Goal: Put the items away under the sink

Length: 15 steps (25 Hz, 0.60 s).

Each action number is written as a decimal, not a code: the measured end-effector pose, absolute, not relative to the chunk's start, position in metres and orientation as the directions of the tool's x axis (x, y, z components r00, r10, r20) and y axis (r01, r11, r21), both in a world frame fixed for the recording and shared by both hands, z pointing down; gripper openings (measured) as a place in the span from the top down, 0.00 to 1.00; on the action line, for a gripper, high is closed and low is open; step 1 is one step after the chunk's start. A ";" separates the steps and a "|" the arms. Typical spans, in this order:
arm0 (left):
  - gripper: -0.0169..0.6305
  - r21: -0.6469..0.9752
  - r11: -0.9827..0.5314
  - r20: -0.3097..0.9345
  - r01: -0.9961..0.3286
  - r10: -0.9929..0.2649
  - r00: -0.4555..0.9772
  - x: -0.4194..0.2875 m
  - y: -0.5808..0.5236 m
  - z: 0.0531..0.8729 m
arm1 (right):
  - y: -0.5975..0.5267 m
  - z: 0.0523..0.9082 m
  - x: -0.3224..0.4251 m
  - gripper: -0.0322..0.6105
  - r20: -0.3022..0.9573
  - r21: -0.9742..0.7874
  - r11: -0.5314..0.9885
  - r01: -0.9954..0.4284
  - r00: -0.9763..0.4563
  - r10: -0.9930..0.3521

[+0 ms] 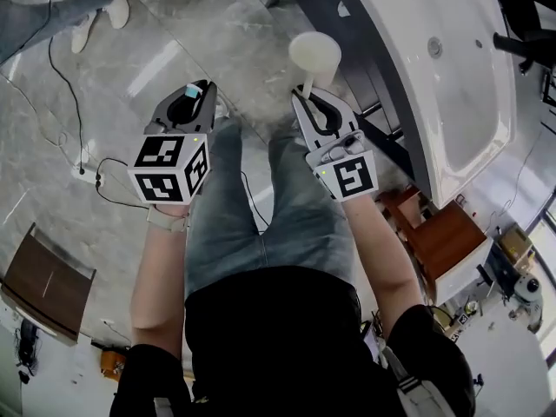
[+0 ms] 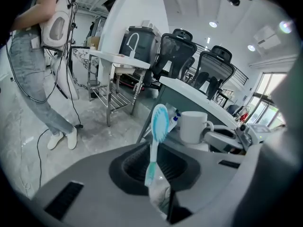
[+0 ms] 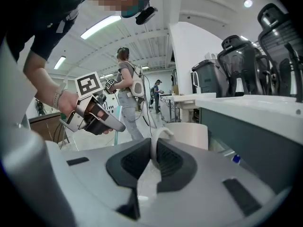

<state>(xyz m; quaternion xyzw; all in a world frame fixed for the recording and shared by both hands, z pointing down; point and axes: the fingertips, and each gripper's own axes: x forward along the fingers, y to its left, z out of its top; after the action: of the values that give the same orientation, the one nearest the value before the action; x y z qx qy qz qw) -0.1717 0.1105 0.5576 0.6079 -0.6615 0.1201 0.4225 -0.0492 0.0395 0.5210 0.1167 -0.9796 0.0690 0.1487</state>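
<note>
Pinching a toothbrush (image 2: pixel 158 126) in the left gripper (image 1: pixel 196 92) and a mug (image 1: pixel 314 52) by its handle in the right gripper (image 1: pixel 309 98), beside the sink (image 1: pixel 452 68); best lowered level, clear of the basin's rim, before releasing underneath.

Bright, even light; fisheye-warped edges

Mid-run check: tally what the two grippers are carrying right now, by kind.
toothbrush: 1, clamped in the left gripper
mug: 1, held by its handle in the right gripper
total: 2
</note>
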 end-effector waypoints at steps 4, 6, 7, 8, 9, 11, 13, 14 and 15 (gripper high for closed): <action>0.89 0.361 0.225 0.697 -0.905 -0.710 0.102 -0.171 0.108 0.587 | 0.031 0.560 -0.051 0.87 0.310 -0.055 0.967 -0.248 -0.925 -0.219; 0.89 0.362 0.214 0.692 -0.907 -0.713 0.108 -0.167 0.105 0.603 | 0.027 0.579 -0.050 0.87 0.306 -0.058 0.966 -0.254 -0.925 -0.225; 0.89 0.363 0.211 0.690 -0.908 -0.716 0.110 -0.164 0.102 0.611 | 0.024 0.588 -0.047 0.87 0.307 -0.050 0.965 -0.257 -0.924 -0.230; 0.89 0.365 0.211 0.686 -0.907 -0.719 0.109 -0.162 0.099 0.618 | 0.020 0.599 -0.042 0.87 0.308 -0.039 0.964 -0.262 -0.921 -0.238; 0.89 0.368 0.215 0.683 -0.904 -0.723 0.106 -0.160 0.096 0.626 | 0.015 0.608 -0.038 0.87 0.309 -0.031 0.963 -0.267 -0.919 -0.245; 0.89 0.382 0.227 0.675 -0.896 -0.731 0.102 -0.157 0.089 0.638 | 0.008 0.625 -0.031 0.87 0.315 -0.029 0.960 -0.280 -0.914 -0.257; 0.89 0.399 0.229 0.666 -0.888 -0.738 0.109 -0.154 0.082 0.649 | 0.002 0.639 -0.027 0.87 0.320 -0.029 0.957 -0.289 -0.910 -0.265; 0.89 0.404 0.223 0.663 -0.887 -0.740 0.116 -0.152 0.078 0.655 | -0.002 0.646 -0.024 0.87 0.323 -0.016 0.957 -0.289 -0.907 -0.269; 0.89 0.408 0.215 0.659 -0.888 -0.742 0.124 -0.150 0.074 0.660 | -0.007 0.654 -0.021 0.87 0.326 0.000 0.957 -0.290 -0.905 -0.274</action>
<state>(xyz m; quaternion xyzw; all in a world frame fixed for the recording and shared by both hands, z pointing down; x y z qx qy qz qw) -0.1499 0.0745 0.6597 0.6206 -0.6563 0.0869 0.4202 -0.0214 -0.0070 0.6538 0.1445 -0.9756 0.0240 0.1638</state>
